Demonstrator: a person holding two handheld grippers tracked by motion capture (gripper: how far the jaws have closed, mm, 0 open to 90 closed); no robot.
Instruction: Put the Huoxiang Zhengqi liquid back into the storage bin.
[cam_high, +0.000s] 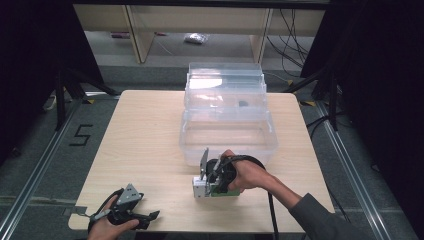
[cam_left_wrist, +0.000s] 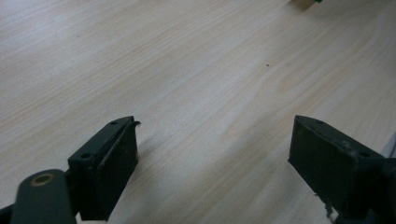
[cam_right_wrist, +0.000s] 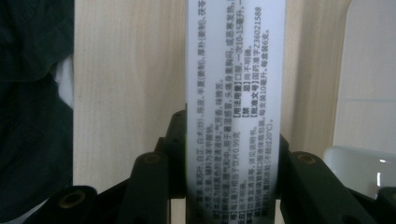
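Note:
A white carton (cam_right_wrist: 233, 70) printed with small black text stands between the jaws of my right gripper (cam_right_wrist: 232, 140), whose pads press on both of its sides. From above, the carton (cam_high: 201, 188) sits on the wooden table (cam_high: 145, 135), white with a green edge, and my right gripper (cam_high: 212, 184) is shut on it just in front of the clear bin. My left gripper (cam_high: 150, 217) rests near the table's front left corner. Its jaws stand wide apart over bare wood in the left gripper view, where the gripper (cam_left_wrist: 215, 158) holds nothing.
A clear plastic storage bin (cam_high: 227, 135) with its lid swung back (cam_high: 225, 80) stands at the table's middle back. A small dark item (cam_high: 243, 104) shows through it. Wooden shelving legs and cables lie on the floor beyond. The table's left half is bare wood.

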